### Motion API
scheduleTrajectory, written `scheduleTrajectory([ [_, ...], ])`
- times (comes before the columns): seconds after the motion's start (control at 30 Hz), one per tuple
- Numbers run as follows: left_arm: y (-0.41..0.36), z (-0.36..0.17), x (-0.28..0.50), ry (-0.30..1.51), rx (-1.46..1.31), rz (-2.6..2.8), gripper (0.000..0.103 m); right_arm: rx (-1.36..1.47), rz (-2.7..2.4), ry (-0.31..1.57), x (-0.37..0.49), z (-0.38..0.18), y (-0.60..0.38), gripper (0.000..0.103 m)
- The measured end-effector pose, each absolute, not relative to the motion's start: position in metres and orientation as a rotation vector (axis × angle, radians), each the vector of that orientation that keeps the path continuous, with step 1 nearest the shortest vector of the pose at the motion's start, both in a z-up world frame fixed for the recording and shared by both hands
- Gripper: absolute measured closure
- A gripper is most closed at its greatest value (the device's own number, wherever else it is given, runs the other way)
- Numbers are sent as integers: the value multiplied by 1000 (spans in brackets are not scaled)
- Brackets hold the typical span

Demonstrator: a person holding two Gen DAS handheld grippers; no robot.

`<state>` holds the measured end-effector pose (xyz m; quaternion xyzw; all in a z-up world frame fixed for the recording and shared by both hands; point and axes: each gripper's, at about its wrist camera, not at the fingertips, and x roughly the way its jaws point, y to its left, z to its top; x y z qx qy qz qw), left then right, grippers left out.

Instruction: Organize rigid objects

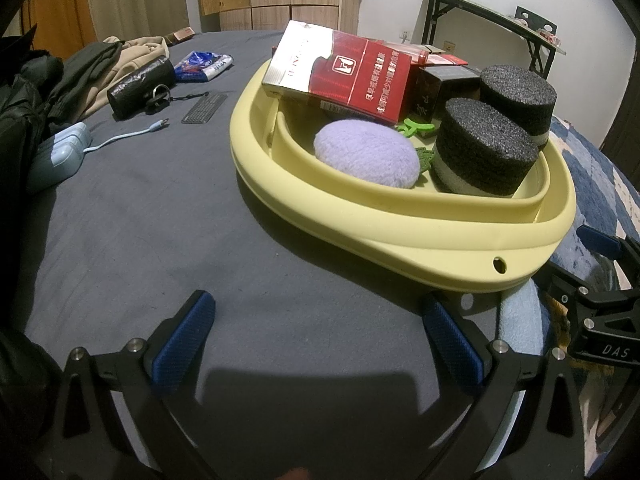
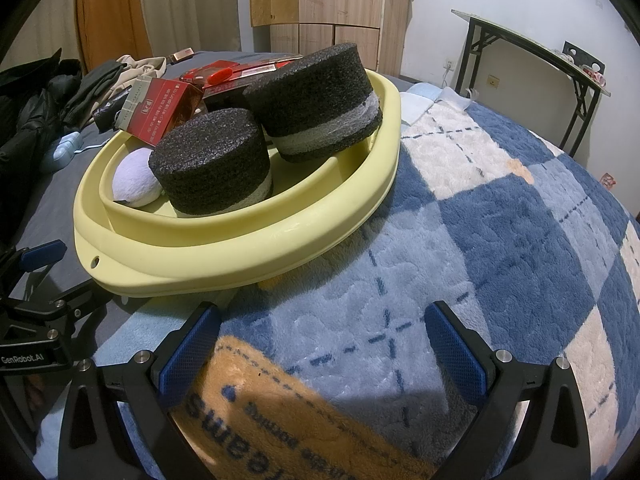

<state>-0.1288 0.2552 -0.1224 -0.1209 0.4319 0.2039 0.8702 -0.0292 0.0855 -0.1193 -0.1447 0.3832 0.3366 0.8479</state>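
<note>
Yellow plastic forms the basin [image 1: 420, 236], seen right of centre in the left wrist view and left of centre in the right wrist view, resting on a bed partly over a grey sheet [image 1: 160, 220] and partly over a blue checked blanket [image 2: 500, 240]. Inside it are held two black foam cylinders [image 1: 484, 146] [image 1: 518, 98], a lilac plush pad [image 1: 366, 154], a red cigarette carton [image 1: 340, 70] leaning on the far rim, and a green item [image 1: 416, 128] partly hidden. The left tongs [image 1: 320, 340] are spread wide at the bottom of the frame, with nothing gripped. The right tongs [image 2: 320, 344] are likewise spread wide above the blanket, empty. Clothes [image 1: 100, 64] are piled at upper left.
</note>
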Motion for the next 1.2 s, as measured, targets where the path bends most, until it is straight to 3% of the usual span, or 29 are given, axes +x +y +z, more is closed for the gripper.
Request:
scheduleTrajectory([
  [1.2, 254, -121, -129, 900, -257, 424, 0, -305, 710, 808, -29, -119, 85, 0],
])
